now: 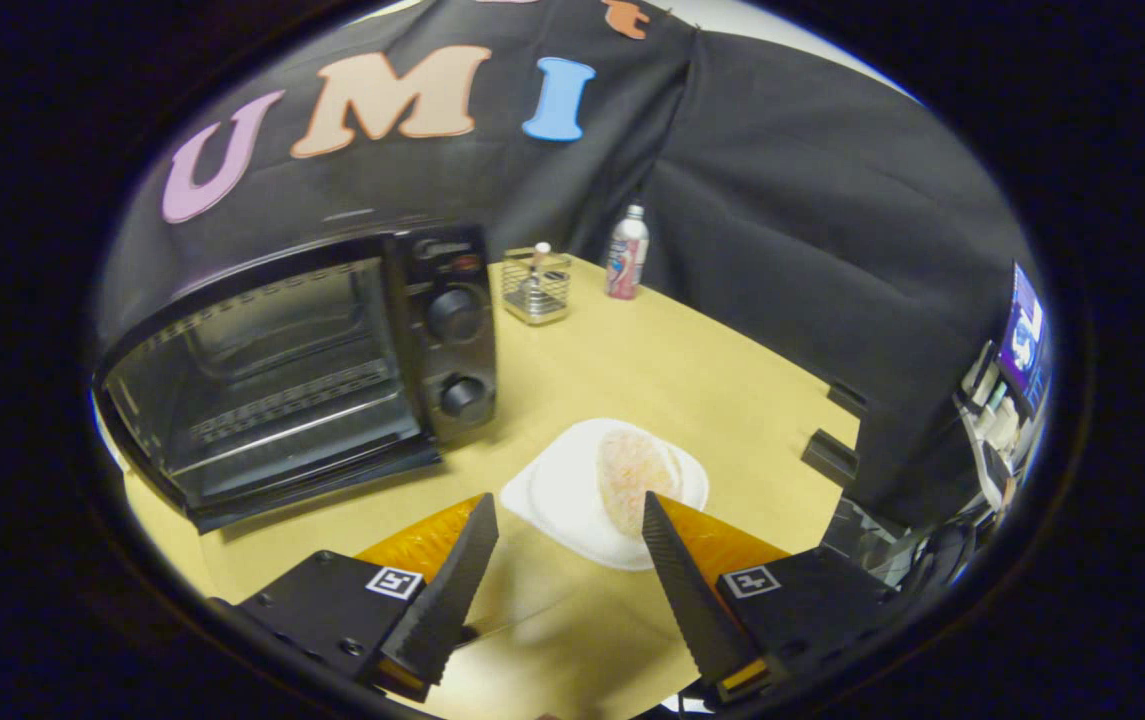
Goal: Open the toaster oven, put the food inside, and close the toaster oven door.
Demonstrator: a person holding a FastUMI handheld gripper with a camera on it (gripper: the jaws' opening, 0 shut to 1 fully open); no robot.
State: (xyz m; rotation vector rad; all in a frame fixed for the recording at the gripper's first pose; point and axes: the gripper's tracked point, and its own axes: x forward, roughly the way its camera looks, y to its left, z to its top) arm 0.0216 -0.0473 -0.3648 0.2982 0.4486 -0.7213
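A black toaster oven (332, 370) stands on the tan table to the left, beyond my left finger. Its glass front faces me, and a wire rack shows behind it; the door looks closed. Two knobs (457, 355) sit on its right-hand panel. A pale round bread (632, 475) lies on a white plate (557, 490) just ahead of my fingertips, nearer the right finger. My gripper (567, 500) is open above the table, with nothing between its fingers. The right fingertip overlaps the plate's near edge.
At the back of the table (692, 380), a small wire basket (537, 285) and a pink-labelled bottle (627, 252) stand by the black cloth wall. The table's right edge runs past two dark blocks (832, 455). A lit screen (1022, 335) is farther right.
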